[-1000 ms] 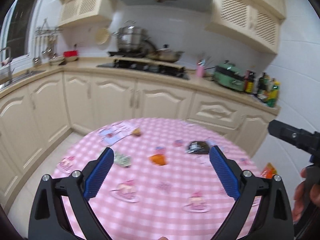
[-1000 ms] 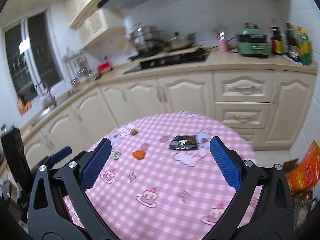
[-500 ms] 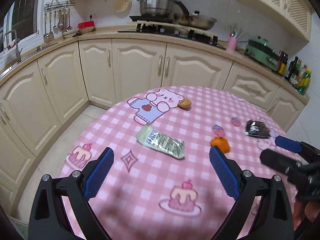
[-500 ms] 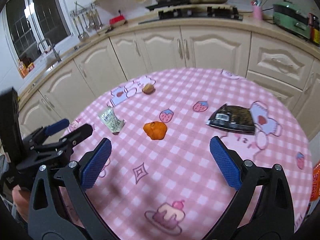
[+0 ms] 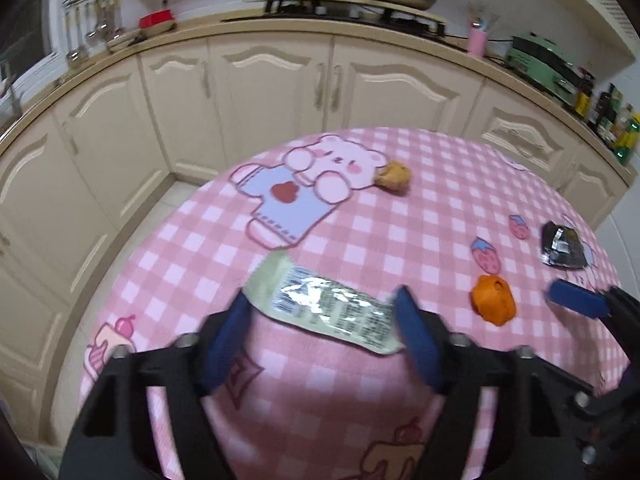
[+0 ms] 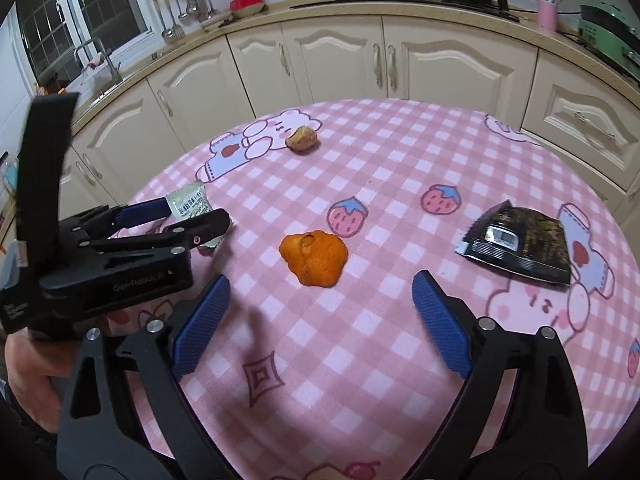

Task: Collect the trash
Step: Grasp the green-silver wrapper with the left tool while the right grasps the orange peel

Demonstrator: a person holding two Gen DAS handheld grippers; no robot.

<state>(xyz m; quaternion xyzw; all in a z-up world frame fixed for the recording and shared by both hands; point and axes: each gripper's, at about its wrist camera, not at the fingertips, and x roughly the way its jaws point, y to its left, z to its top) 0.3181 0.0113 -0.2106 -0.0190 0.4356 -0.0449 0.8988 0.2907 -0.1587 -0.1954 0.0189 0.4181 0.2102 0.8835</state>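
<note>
Green wrapper (image 5: 328, 309) — shiny foil, perhaps; checked tablecloth (image 6: 400, 184) — matt, woven

Round table (image 6: 400, 168) under pink checked cloth with bear, strawberry and cake prints. Lying on it: green-silver wrapper (image 5: 324, 307) at left, orange peel lump (image 6: 314, 258) mid-table, brown crumpled lump (image 6: 302, 139) at far side by bear print, black foil packet (image 6: 520, 245) at right.

Counted on the desk (image 6: 400, 360): one green wrapper (image 5: 324, 306), one black wrapper (image 6: 520, 246), one orange peel (image 6: 314, 258), one brownish scrap (image 6: 302, 139); above it, two grippers, left gripper (image 5: 322, 334) and right gripper (image 6: 320, 322); along the far counter, one pink cup (image 6: 547, 14).
</note>
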